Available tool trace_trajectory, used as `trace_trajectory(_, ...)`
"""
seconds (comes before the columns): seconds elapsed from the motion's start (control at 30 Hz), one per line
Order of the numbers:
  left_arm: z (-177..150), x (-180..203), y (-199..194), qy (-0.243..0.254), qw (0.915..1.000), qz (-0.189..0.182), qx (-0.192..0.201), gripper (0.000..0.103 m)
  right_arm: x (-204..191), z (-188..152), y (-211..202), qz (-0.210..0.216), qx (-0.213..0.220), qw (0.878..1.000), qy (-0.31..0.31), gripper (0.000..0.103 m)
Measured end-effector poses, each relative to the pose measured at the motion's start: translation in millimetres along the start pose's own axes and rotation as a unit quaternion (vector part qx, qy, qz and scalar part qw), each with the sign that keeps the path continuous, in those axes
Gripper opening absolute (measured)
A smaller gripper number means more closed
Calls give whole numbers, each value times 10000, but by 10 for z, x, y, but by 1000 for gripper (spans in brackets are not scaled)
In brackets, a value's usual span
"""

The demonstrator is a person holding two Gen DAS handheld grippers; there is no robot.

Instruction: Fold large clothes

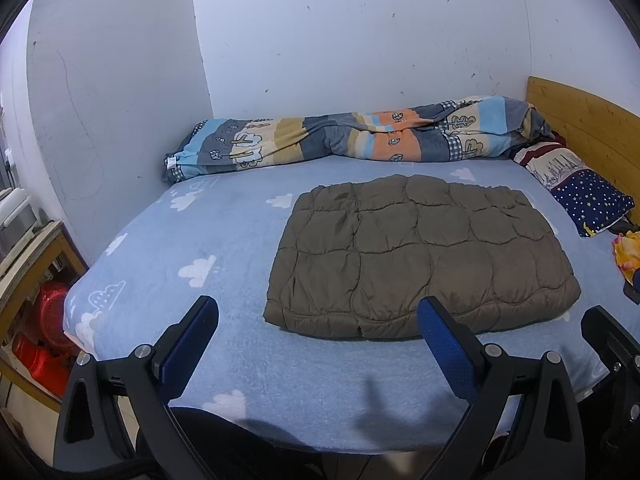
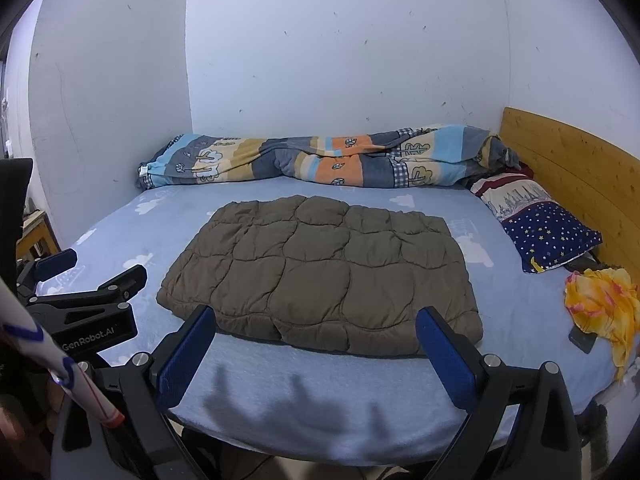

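A brown quilted garment [image 1: 420,256] lies folded into a flat rectangle on the light blue bed sheet [image 1: 180,248]; it also shows in the right wrist view [image 2: 320,276]. My left gripper [image 1: 318,320] is open and empty, held over the bed's near edge just short of the garment's front-left corner. My right gripper [image 2: 316,330] is open and empty, held just short of the garment's front edge. The left gripper also shows at the left of the right wrist view [image 2: 100,276].
A rolled patterned duvet [image 1: 352,136] lies along the far wall. A starry pillow [image 2: 548,232] and a yellow cloth [image 2: 604,300] over a dark phone [image 2: 582,340] lie by the wooden headboard [image 2: 568,160]. A wooden shelf with red baskets [image 1: 48,320] stands left of the bed.
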State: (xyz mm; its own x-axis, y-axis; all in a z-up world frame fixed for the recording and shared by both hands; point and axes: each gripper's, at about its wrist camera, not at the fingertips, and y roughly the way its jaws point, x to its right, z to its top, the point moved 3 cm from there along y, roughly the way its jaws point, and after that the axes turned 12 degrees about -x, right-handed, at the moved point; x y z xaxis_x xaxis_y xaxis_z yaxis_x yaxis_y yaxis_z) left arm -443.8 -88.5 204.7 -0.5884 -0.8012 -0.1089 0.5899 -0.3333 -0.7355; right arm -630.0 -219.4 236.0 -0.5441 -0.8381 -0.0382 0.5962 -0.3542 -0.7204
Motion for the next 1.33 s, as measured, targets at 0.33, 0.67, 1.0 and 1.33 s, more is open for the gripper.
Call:
trace_trajectory(0.33, -11, -16, -20, 9, 10000, -17, 29, 99, 3, -12, 1, 1, -4, 10000, 25, 102)
trace_trajectory(0.67, -22, -38, -56, 20, 10000, -9, 59, 99, 35, -28, -22, 12, -11, 10000, 62, 102)
trace_trajectory(1.0, 13, -46, -90, 34, 10000, -56, 62, 99, 56, -21, -39, 30, -19, 10000, 89, 102)
trace_trajectory(1.33, 67, -11, -62, 88, 9992, -370, 97, 99, 71, 1, 9, 39, -74, 9998, 162, 102)
